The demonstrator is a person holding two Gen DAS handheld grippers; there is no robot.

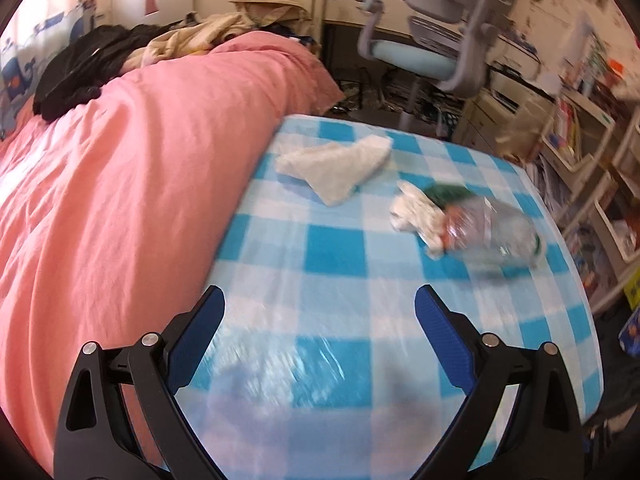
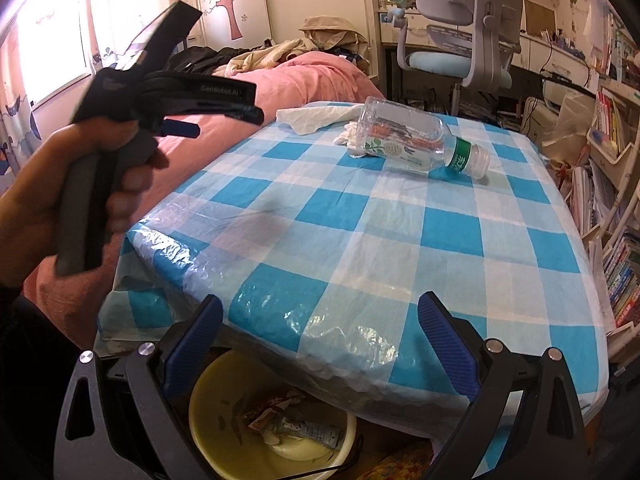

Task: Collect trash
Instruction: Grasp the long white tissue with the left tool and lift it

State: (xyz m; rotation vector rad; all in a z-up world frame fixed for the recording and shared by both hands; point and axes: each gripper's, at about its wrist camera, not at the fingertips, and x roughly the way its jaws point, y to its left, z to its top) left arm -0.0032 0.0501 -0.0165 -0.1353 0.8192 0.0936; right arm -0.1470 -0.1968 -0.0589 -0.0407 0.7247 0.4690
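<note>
A clear plastic bottle [image 2: 416,140] with a green label lies on its side at the far end of the blue-checked table [image 2: 360,240]. A crumpled white tissue [image 2: 352,138] rests against it, and a flat white napkin [image 2: 316,116] lies behind. In the left wrist view the bottle [image 1: 500,232], tissue [image 1: 416,212] and napkin [image 1: 340,164] appear ahead, blurred. My left gripper [image 1: 320,300] hovers open over the table's near part, empty. My right gripper [image 2: 320,308] stands open at the near table edge, above a yellow bin [image 2: 208,440] holding wrappers. A hand holds the left gripper [image 2: 176,80] at the left of the right wrist view.
A bed with a pink quilt [image 1: 120,180] and piled clothes borders the table's left side. A grey and blue desk chair [image 2: 464,40] stands behind the table. Bookshelves [image 2: 616,200] line the right wall.
</note>
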